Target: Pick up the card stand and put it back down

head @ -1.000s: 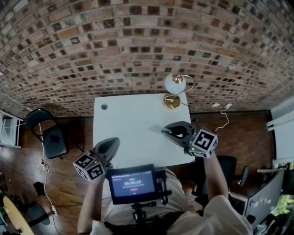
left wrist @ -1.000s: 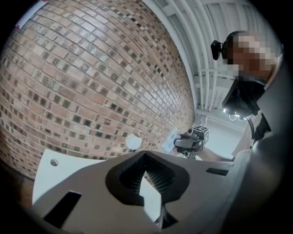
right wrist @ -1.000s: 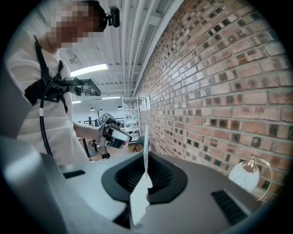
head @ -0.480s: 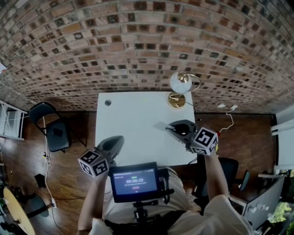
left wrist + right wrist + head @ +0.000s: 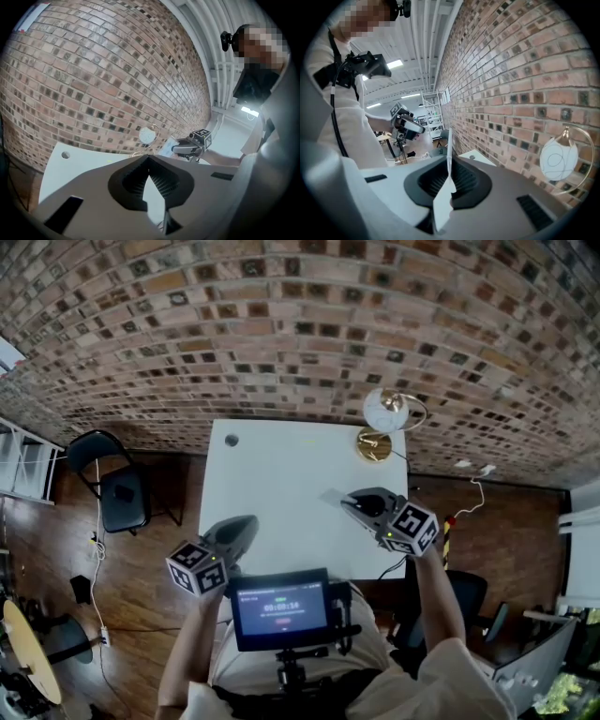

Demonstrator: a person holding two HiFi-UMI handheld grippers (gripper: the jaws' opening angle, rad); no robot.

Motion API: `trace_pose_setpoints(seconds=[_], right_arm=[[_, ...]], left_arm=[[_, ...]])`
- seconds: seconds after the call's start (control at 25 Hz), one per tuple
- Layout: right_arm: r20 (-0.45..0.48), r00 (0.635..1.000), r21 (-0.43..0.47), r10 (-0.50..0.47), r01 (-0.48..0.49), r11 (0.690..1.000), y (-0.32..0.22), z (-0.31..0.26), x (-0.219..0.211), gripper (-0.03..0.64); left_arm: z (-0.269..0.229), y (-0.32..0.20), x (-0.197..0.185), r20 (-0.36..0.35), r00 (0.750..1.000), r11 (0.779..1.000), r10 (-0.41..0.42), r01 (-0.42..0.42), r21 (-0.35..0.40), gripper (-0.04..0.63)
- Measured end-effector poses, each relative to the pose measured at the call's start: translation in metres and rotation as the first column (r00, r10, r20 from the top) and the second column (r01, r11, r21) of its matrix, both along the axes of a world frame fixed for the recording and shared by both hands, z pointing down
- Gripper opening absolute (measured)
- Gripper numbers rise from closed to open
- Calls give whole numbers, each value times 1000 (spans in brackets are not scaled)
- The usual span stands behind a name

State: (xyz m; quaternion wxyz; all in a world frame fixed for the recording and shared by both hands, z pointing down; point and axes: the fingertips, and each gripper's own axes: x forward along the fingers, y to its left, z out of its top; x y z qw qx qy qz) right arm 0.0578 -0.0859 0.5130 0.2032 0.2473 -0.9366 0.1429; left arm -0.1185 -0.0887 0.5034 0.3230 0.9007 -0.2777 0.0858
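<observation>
Lower than a second ago, both grippers, closer over the white table (image 5: pixel 281 484). Grips the card stand (image 5: pixel 448 145) in the right gripper (image 5: pixel 449 164), jaws pressed shut on it: a thin pale sheet, edge-on between the pads and poking up past the tips. Shows in the head view only as a faint slip at that gripper's tip, over the table's right half, centre-right of the frame; touching the top or not, cannot tell. Holds the left gripper (image 5: pixel 149 161) closed as well, tips meeting on nothing, at the table's lower left edge. Carries also a globe lamp (image 5: pixel 384 412) on a gold base at the upper right corner and a small dark round spot (image 5: pixel 232 440) at the upper left corner. Backs onto a brick wall (image 5: pixel 281 324) across the top of the frame; stands on wood floor (image 5: pixel 150 559), with a black chair (image 5: pixel 117 493) at left and a white cable (image 5: pixel 473 472) at right. Hides the near table edge behind a chest-mounted screen (image 5: pixel 281 607), bottom centre
</observation>
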Motion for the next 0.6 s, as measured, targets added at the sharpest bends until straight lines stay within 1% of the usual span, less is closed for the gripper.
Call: trace_pose_setpoints(seconds=[0.16, 0.36, 0.44, 0.6], right_arm=[[-2, 1000, -17, -1, 1, 1000, -5, 18, -3, 23], [17, 1000, -45, 10, -9, 999, -9, 36, -8, 23], [17, 1000, -56, 10, -9, 998, -9, 46, -11, 23], [21, 1000, -81, 13, -11, 997, -9, 67, -14, 23]], left_arm=[[6, 1, 0, 12, 1000, 1000, -7, 7, -12, 0], [10, -1, -2, 29, 999, 1000, -17, 18, -17, 0], [16, -1, -5, 48, 999, 999, -21, 22, -24, 0], [18, -3, -4, 66, 997, 999, -36, 36, -12, 0]])
